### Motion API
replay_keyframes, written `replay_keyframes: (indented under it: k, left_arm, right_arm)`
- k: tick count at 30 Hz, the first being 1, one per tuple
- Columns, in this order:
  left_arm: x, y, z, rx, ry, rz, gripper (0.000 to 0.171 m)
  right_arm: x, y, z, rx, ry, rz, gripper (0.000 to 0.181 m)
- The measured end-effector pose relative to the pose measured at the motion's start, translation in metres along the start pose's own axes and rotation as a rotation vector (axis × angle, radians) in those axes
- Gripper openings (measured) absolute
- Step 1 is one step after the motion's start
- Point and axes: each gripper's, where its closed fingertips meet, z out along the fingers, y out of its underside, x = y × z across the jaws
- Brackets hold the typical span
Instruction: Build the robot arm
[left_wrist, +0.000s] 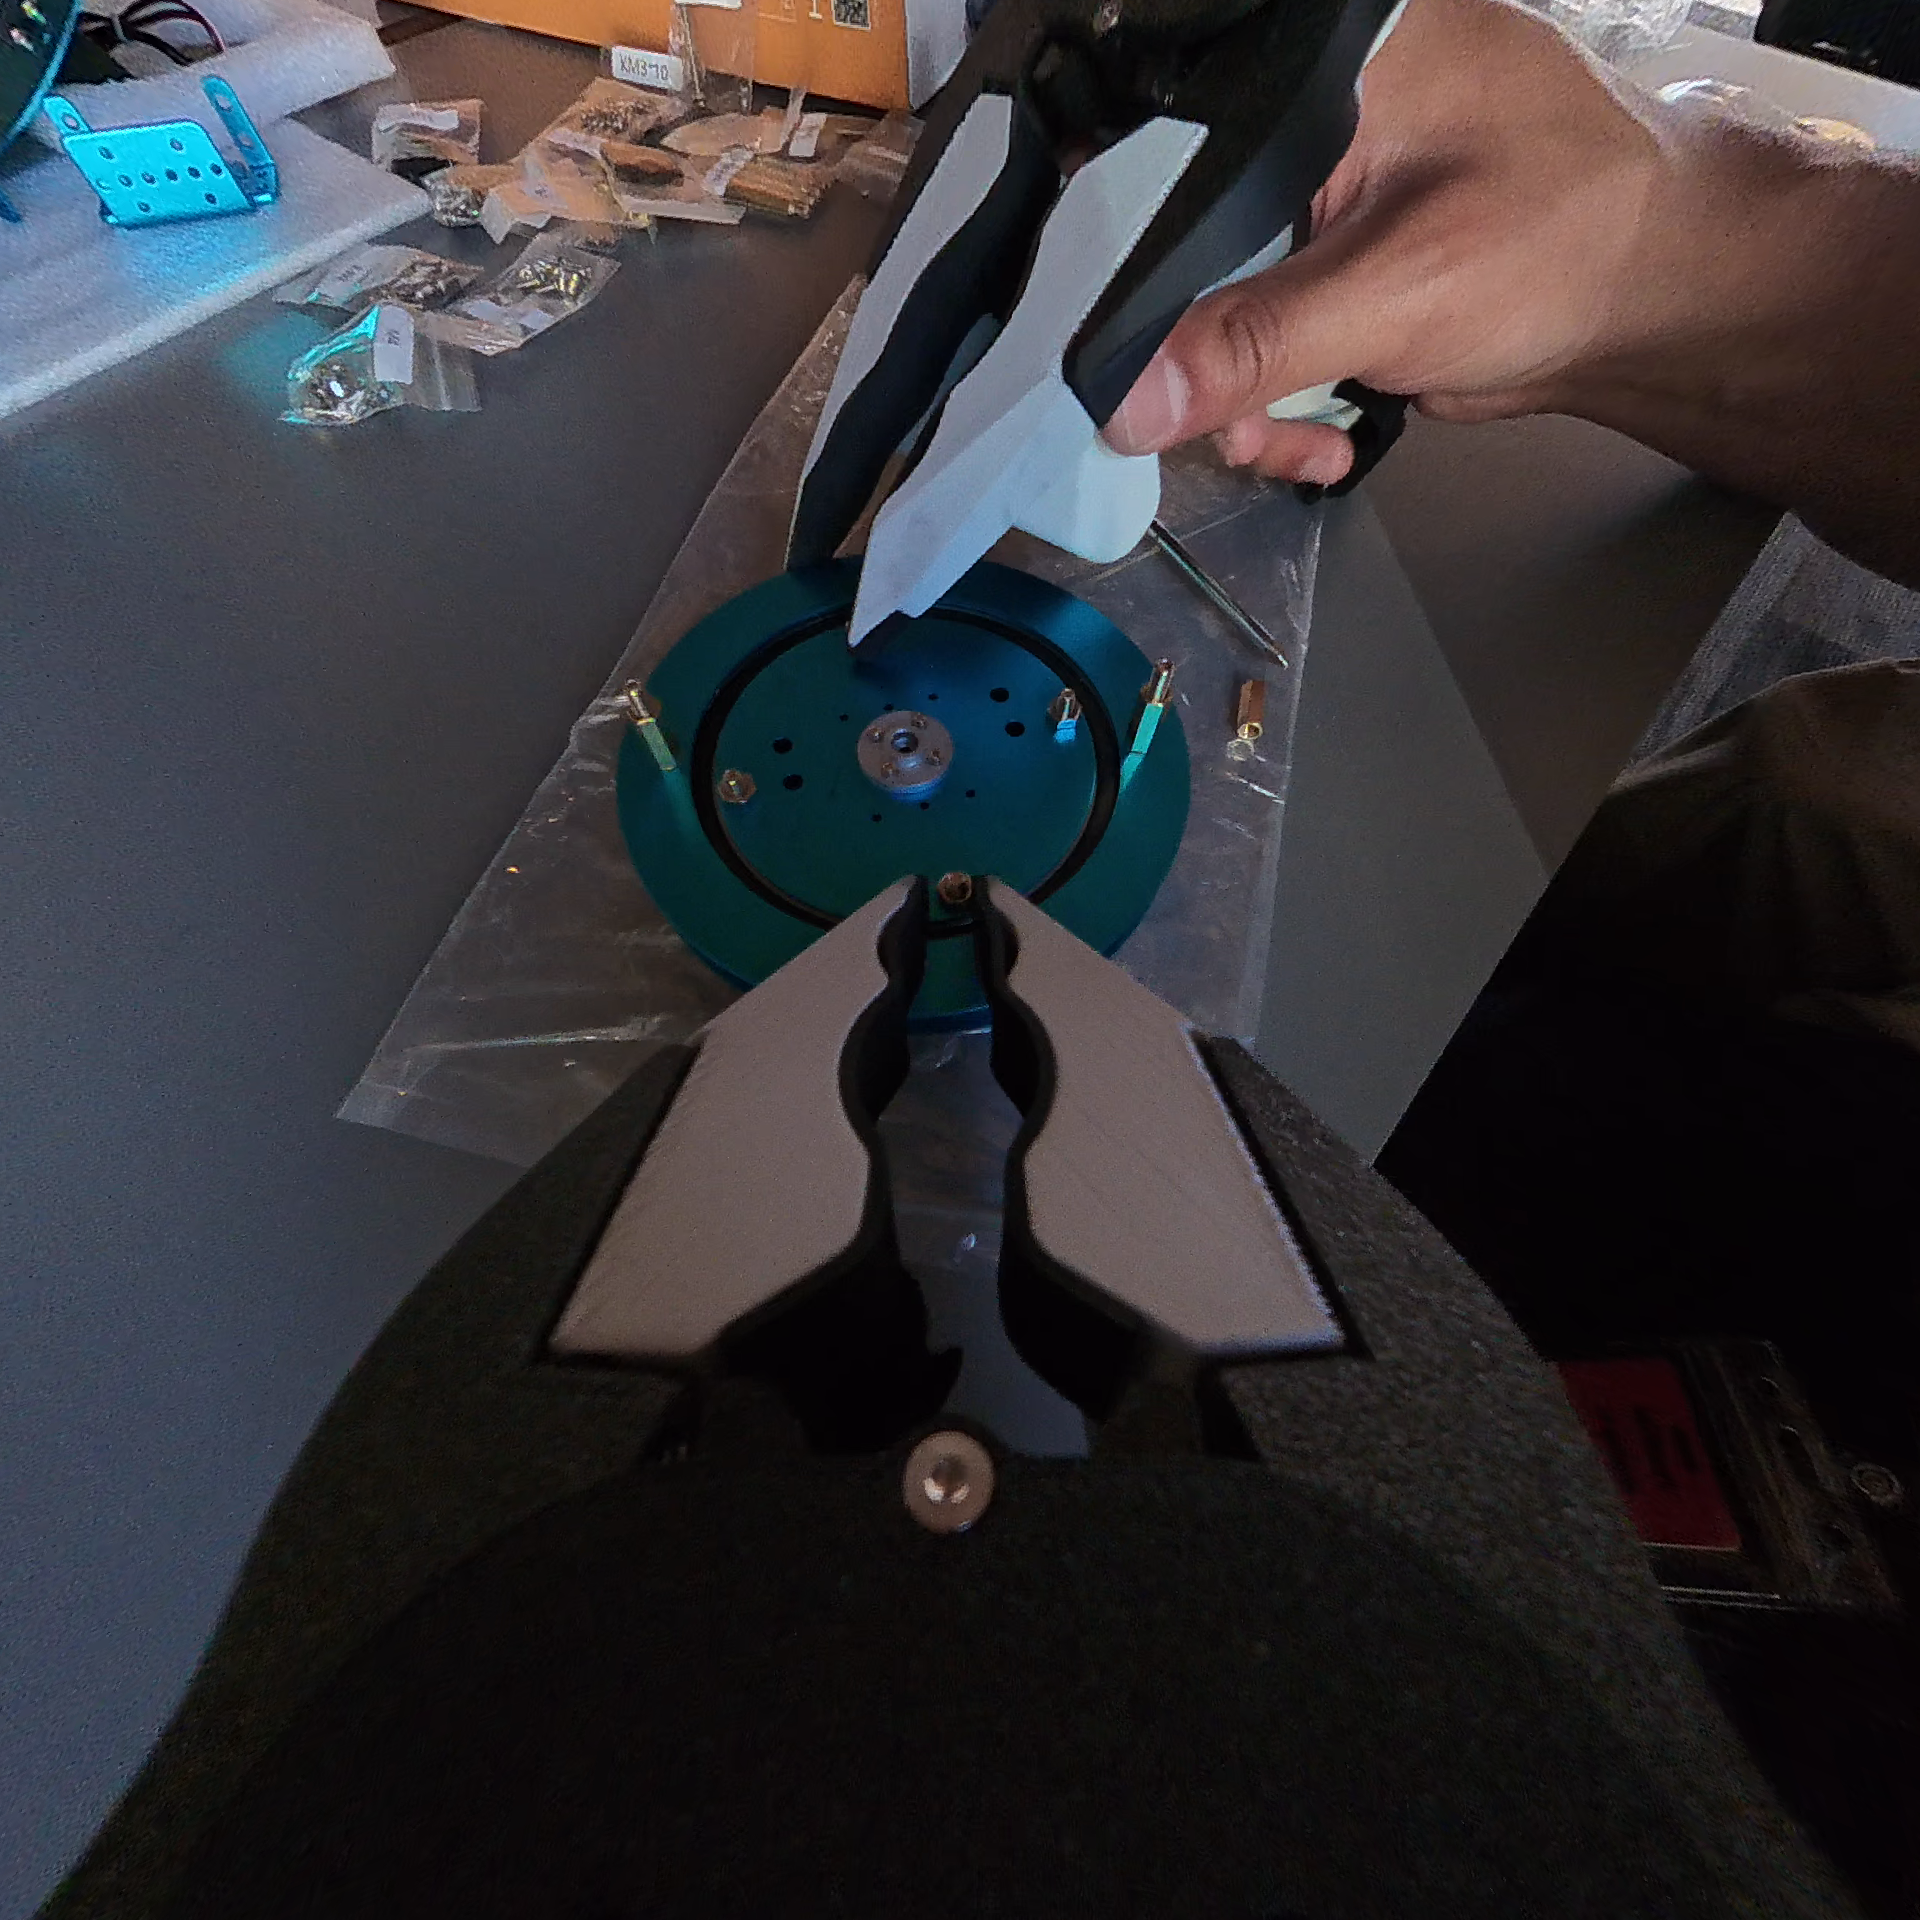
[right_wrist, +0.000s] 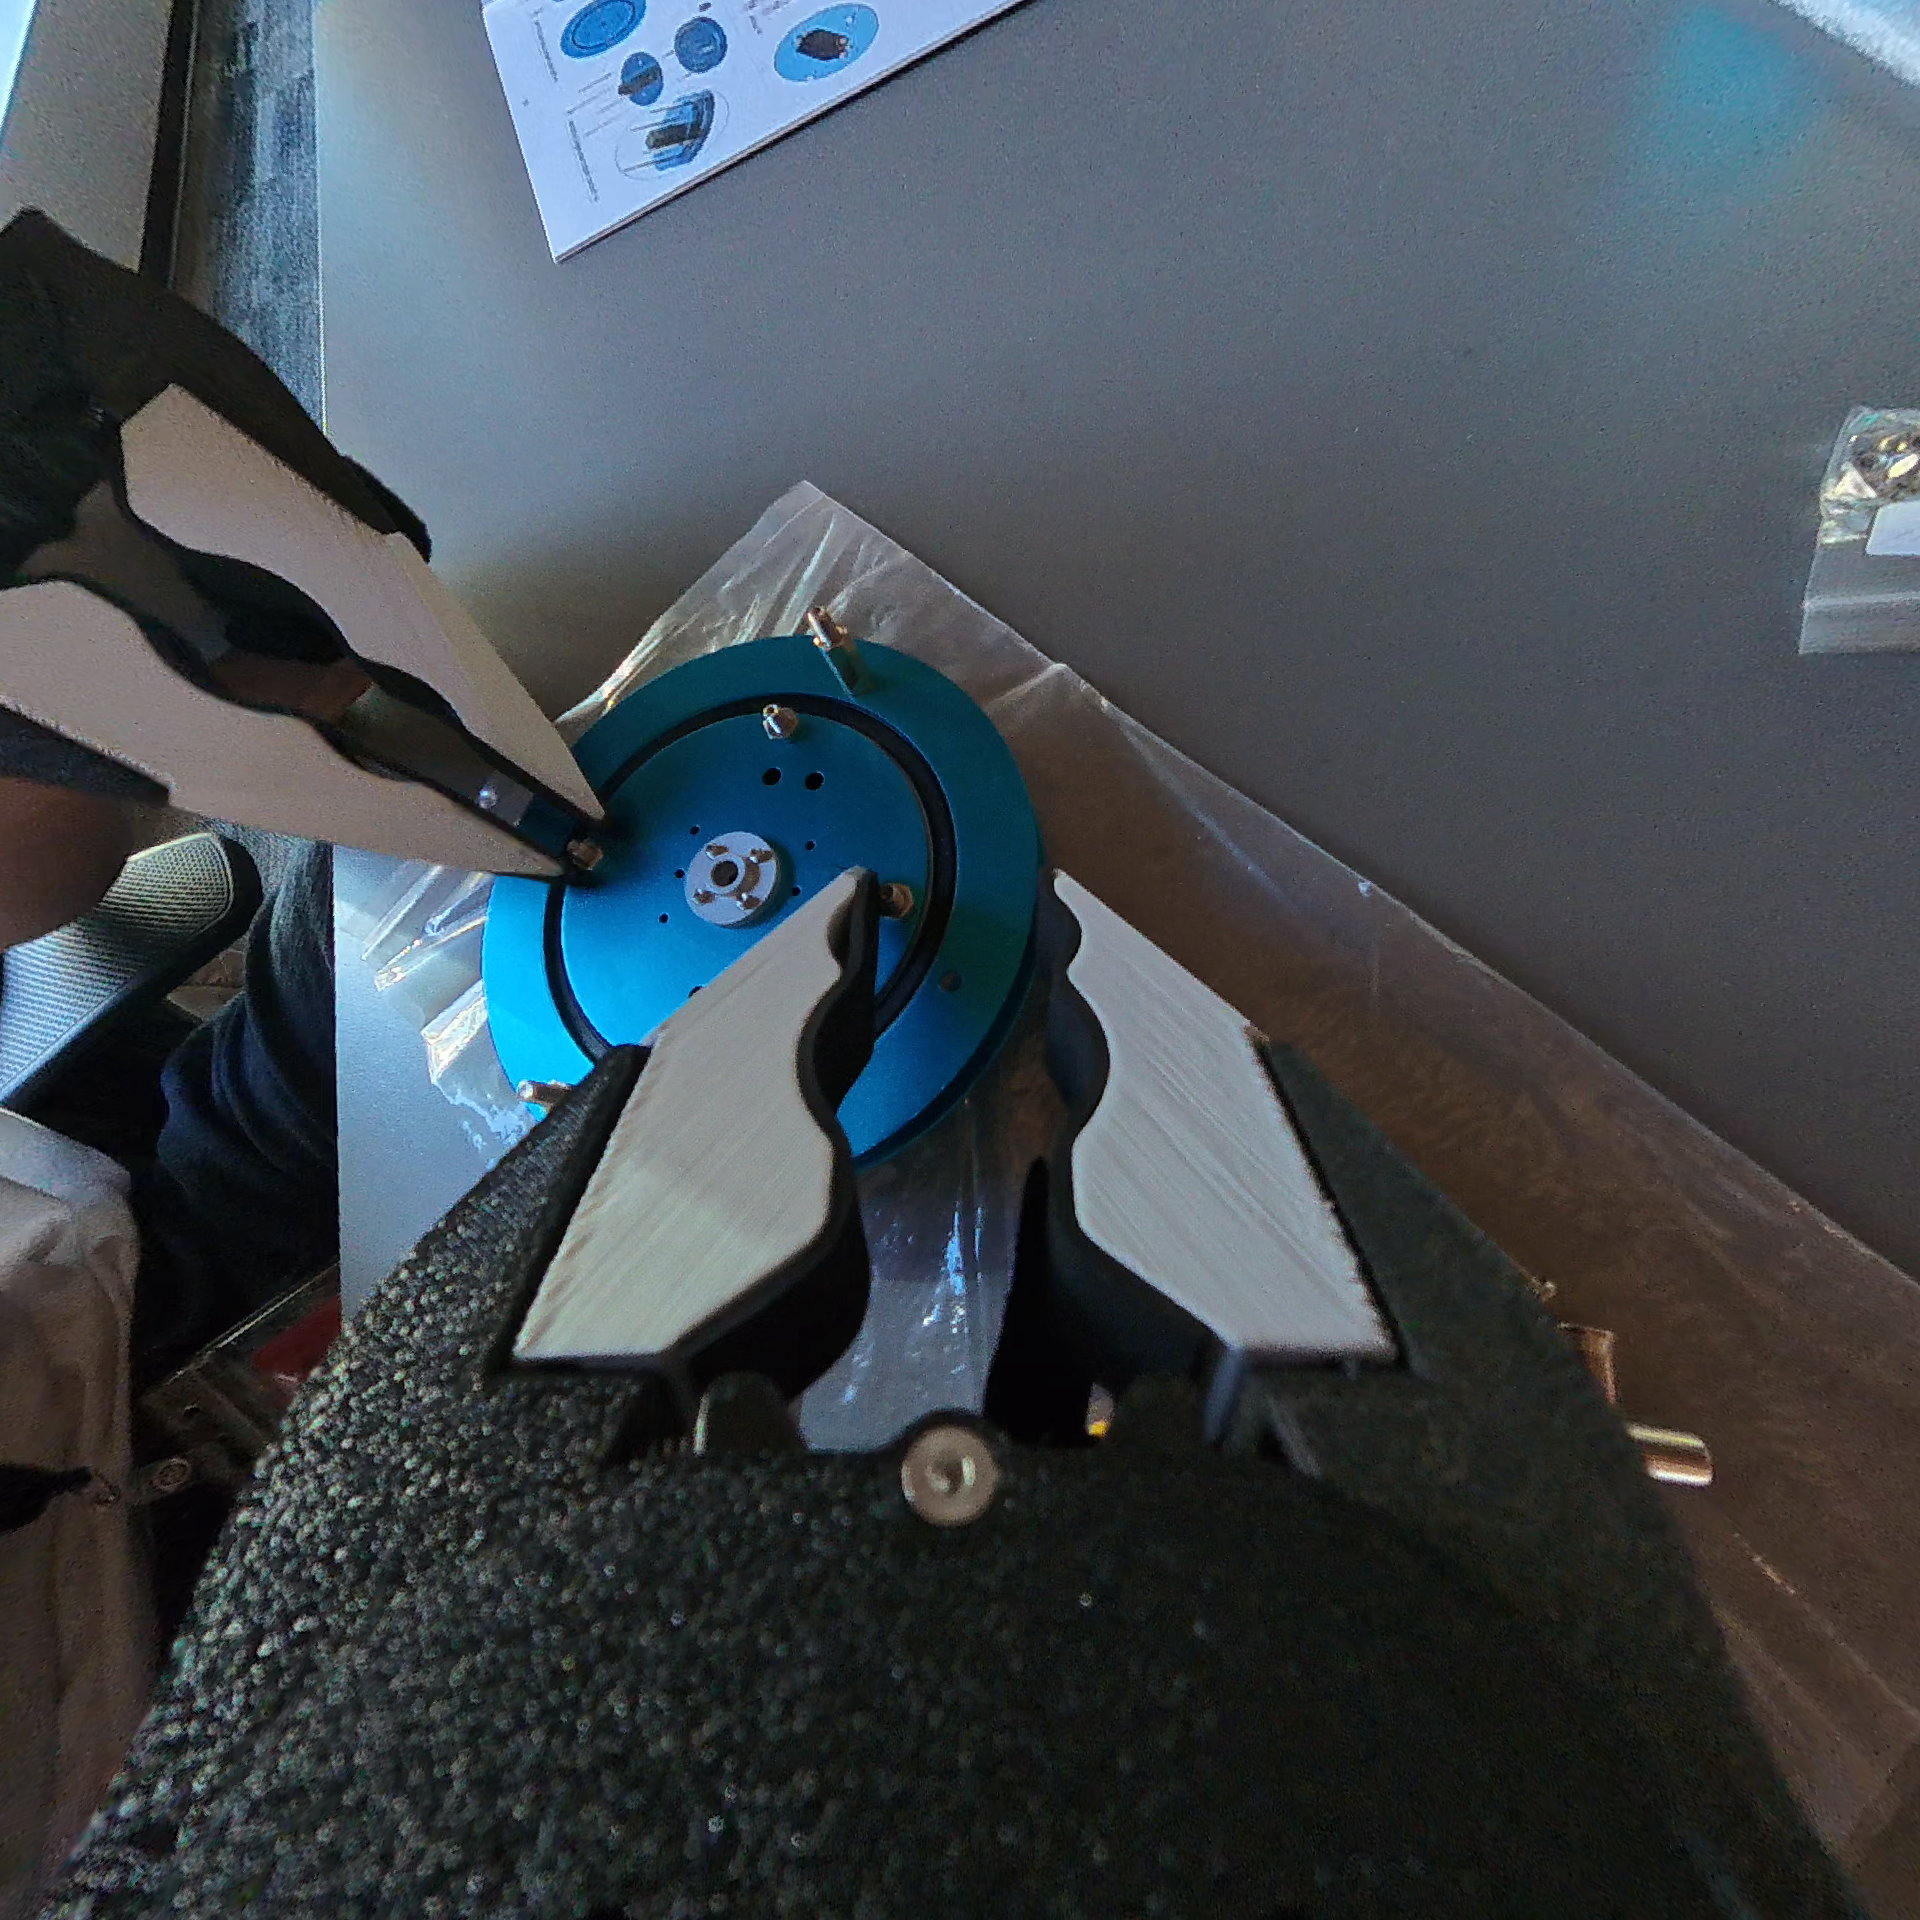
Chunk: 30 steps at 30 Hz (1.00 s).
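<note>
A blue round metal disc (left_wrist: 831, 842) with a silver hub (left_wrist: 904, 746) lies on a clear plastic bag (left_wrist: 540, 966). Several brass standoffs (left_wrist: 649, 722) stand on it. My left gripper (left_wrist: 951, 888) is shut on a small brass standoff (left_wrist: 954, 886) at the disc's near edge; it also shows in the right wrist view (right_wrist: 582, 852). My right gripper (right_wrist: 958, 881) is open, astride the disc's (right_wrist: 977, 790) rim, with one finger on the inner plate and the other outside the edge. A hand holds it in the left wrist view (left_wrist: 842, 587).
A loose standoff (left_wrist: 1247, 717) and a thin screwdriver shaft (left_wrist: 1216, 592) lie on the bag. Small bags of hardware (left_wrist: 436, 291), a blue bracket (left_wrist: 166, 156) and an orange box (left_wrist: 727, 42) lie behind. An instruction sheet (right_wrist: 707, 94) and another hardware bag (right_wrist: 1870, 520) lie on the grey table (right_wrist: 1351, 364). The left gripper's tips are roughly 8 centimeters from the right gripper's. My right gripper's tips are some 30 centimeters from the blue bracket (left_wrist: 166, 156).
</note>
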Motion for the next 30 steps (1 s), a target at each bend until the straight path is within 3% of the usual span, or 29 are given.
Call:
replay_keyframes:
  k: [7,12,16,19,21,23,26,28,30]
  left_arm:
    - [-0.006,-0.002,0.001,-0.017,-0.073,0.034,0.007]
    - [-0.013,-0.003,-0.01,0.035,-0.066,-0.034,0.009]
    - [-0.009,-0.003,-0.015,0.032,-0.039,-0.002,0.009]
    - [-0.054,-0.027,-0.035,0.109,-0.204,0.025,0.013]
    - [-0.07,-0.045,-0.037,0.166,-0.108,-0.053,0.017]
    - [-0.068,-0.039,-0.018,0.062,0.088,-0.044,0.033]
    - [-0.055,-0.047,0.001,0.089,0.306,0.102,0.023]
    - [-0.058,-0.042,0.014,0.011,0.377,0.104,0.02]
    - [-0.057,-0.041,0.02,0.0,0.448,0.111,0.016]
  right_arm:
    - [0.0,0.001,-0.003,-0.009,-0.012,-0.008,0.031]
    - [-0.003,-0.015,-0.022,0.097,-0.007,-0.089,0.023]
    - [-0.014,-0.002,-0.017,0.027,-0.052,-0.114,0.022]
    - [-0.004,-0.008,-0.016,0.045,0.061,-0.189,0.025]
    - [-0.014,-0.021,-0.016,0.103,0.017,-0.151,0.034]
    - [-0.023,-0.031,-0.006,0.098,-0.028,-0.107,0.045]
    - [-0.027,-0.034,0.019,0.008,-0.001,-0.133,0.05]
    - [-0.018,-0.026,0.032,-0.062,0.06,-0.133,0.056]
    - [-0.016,-0.024,0.035,-0.057,0.065,-0.115,0.05]
